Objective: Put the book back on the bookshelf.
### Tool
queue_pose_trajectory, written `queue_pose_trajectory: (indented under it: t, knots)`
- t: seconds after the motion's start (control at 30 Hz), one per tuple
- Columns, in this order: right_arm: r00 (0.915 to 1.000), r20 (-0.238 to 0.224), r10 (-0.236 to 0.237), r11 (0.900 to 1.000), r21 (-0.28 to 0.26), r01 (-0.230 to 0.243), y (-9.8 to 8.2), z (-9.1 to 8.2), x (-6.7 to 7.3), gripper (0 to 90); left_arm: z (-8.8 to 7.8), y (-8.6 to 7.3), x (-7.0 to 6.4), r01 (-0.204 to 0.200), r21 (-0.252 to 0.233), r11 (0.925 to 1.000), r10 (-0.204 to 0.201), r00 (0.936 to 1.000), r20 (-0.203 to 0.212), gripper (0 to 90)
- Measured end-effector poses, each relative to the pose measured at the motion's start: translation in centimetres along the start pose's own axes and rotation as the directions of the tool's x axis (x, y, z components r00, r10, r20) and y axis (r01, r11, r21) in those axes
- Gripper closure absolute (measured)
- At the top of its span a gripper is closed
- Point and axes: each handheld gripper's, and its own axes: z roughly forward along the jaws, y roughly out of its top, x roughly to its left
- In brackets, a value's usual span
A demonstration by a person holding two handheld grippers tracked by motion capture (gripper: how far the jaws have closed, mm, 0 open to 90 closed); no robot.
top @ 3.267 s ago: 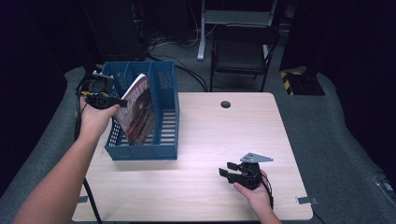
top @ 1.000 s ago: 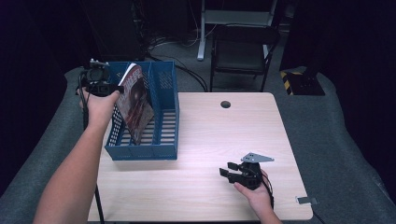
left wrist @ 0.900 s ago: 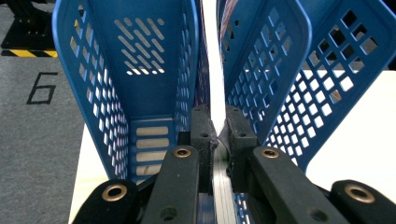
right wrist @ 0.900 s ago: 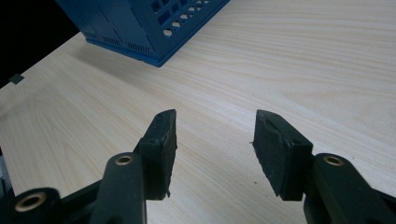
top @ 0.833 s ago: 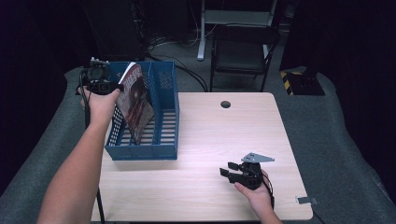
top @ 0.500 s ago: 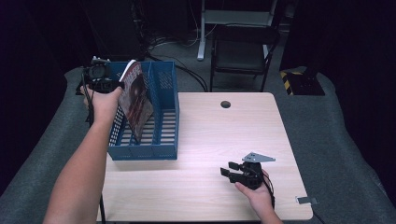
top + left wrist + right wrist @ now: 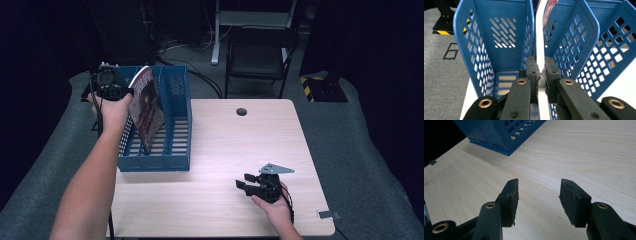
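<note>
A blue slotted file rack (image 7: pixel 172 150) stands on the left of the wooden table (image 7: pixel 225 145). A thin magazine with a dark red cover (image 7: pixel 147 107) stands tilted in one of its slots. My left gripper (image 7: pixel 120 91) is shut on the magazine's upper left edge, above the rack's left side. In the left gripper view the magazine's white edge (image 7: pixel 539 45) runs up from between my pressed jaws (image 7: pixel 540 72), with blue dividers (image 7: pixel 576 42) on both sides. My right gripper (image 7: pixel 243 184) rests low over the table's front right, open and holding nothing; in the right gripper view bare wood shows between its fingertips (image 7: pixel 537 195).
The rack's corner (image 7: pixel 499 135) shows at the top left of the right gripper view. A round cable hole (image 7: pixel 241 111) sits near the table's far edge. A dark chair (image 7: pixel 260 55) stands behind the table. Grey floor surrounds it.
My left hand has carried the magazine's top toward the far left, so the magazine stands more upright in the rack. The right gripper has stayed put.
</note>
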Motion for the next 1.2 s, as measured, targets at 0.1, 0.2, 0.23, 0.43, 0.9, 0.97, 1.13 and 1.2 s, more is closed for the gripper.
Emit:
queue_pose_trajectory:
  t: [0.1,0.2,0.23,0.43,0.9,0.97,1.13,1.2]
  knots:
    - [1.0000,-0.001,-0.005,1.000,-0.001,0.005,0.0,0.1,0.0,49.1,0.2,-0.2,0.0,-0.001,-0.005,1.0000,0.001,1.0000,-0.001,84.4]
    - [1.0000,-0.002,-0.006,1.000,-0.002,0.006,0.0,0.1,0.0,49.1,0.4,-0.4,0.1,-0.001,0.002,1.0000,0.001,1.0000,-0.001,84.4]
    - [1.0000,-0.002,-0.005,1.000,-0.001,0.005,0.0,0.1,0.0,49.1,0.5,-0.4,0.0,0.003,0.008,1.0000,-0.003,1.0000,-0.002,84.4]
    - [1.0000,-0.002,-0.006,1.000,-0.002,0.006,0.0,0.1,0.0,49.1,0.6,-0.7,0.1,0.004,-0.002,1.0000,-0.004,1.0000,-0.009,84.4]
    - [1.0000,-0.001,-0.008,1.000,-0.001,0.008,0.0,0.1,0.0,49.1,0.6,-1.3,0.2,-0.004,0.006,1.0000,0.004,1.0000,-0.001,83.9]
    - [1.0000,0.002,-0.008,1.000,0.003,0.008,0.0,0.1,0.0,49.1,0.6,-1.4,0.2,0.000,0.000,1.0000,0.000,1.0000,0.003,83.7]
    - [1.0000,-0.002,-0.009,1.000,0.003,0.009,0.0,0.1,0.1,49.1,0.5,-1.4,0.3,-0.003,0.015,0.9999,0.003,0.9999,0.013,83.2]
    - [1.0000,-0.002,-0.007,1.000,0.004,0.007,0.0,0.1,0.1,49.1,0.4,-1.4,0.3,-0.002,0.017,0.9999,0.002,0.9999,0.015,83.2]
